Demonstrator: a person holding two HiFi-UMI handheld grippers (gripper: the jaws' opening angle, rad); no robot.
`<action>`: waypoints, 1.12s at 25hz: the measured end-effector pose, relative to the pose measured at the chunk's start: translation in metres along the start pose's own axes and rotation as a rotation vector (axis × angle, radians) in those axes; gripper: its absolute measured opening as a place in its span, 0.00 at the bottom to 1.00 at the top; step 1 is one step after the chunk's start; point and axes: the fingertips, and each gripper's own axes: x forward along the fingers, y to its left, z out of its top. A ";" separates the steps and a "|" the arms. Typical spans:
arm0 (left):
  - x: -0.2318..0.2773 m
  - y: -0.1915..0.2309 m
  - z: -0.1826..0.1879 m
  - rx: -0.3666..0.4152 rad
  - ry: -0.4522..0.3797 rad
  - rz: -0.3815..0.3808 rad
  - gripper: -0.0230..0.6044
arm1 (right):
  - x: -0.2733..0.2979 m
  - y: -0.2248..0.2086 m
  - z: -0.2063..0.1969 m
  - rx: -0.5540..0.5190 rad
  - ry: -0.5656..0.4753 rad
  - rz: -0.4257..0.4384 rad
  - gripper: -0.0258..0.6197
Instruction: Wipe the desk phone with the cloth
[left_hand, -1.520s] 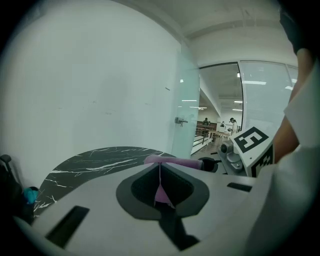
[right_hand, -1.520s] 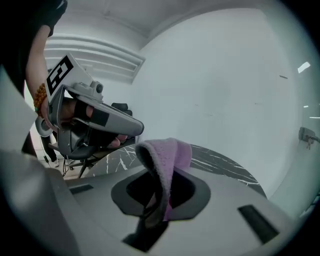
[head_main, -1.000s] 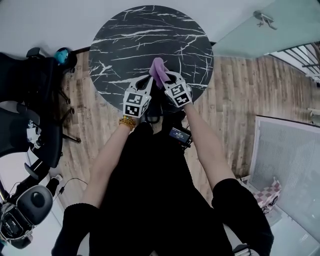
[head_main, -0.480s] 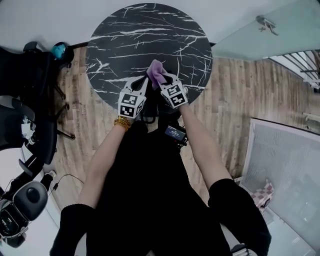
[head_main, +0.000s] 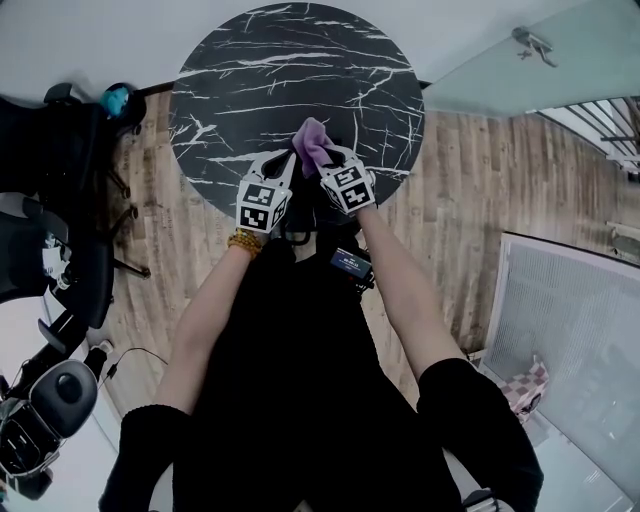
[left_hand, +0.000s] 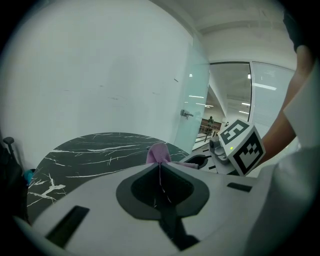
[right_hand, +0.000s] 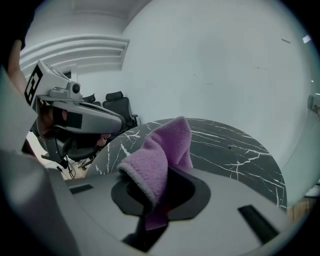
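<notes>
The right tool (right_hand: 159, 192) is clamped on the purple cloth (right_hand: 161, 150), which folds up and over between its jaws and stands above them. The left tool (left_hand: 160, 167) has its jaws pressed together with nothing between them; its own view shows only the tip of the cloth just past them and the right tool's marker cube (left_hand: 241, 147) beside it. The right gripper view shows the left tool off to the left, clear of the cloth. Only the head view shows both tools side by side over the near edge of the round black marble bench (head_main: 300, 60), with black chairs (head_main: 60, 180) at left. The phone cannot be picked out for certain.
</notes>
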 end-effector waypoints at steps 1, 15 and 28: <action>0.000 0.000 -0.001 0.000 0.002 -0.001 0.07 | 0.000 0.001 0.000 0.002 0.000 0.000 0.13; -0.004 -0.001 -0.018 -0.005 0.025 -0.006 0.07 | -0.002 0.012 -0.014 0.046 -0.003 -0.014 0.13; 0.000 -0.006 -0.015 0.014 0.028 -0.020 0.07 | -0.003 0.017 -0.022 0.081 0.025 -0.001 0.13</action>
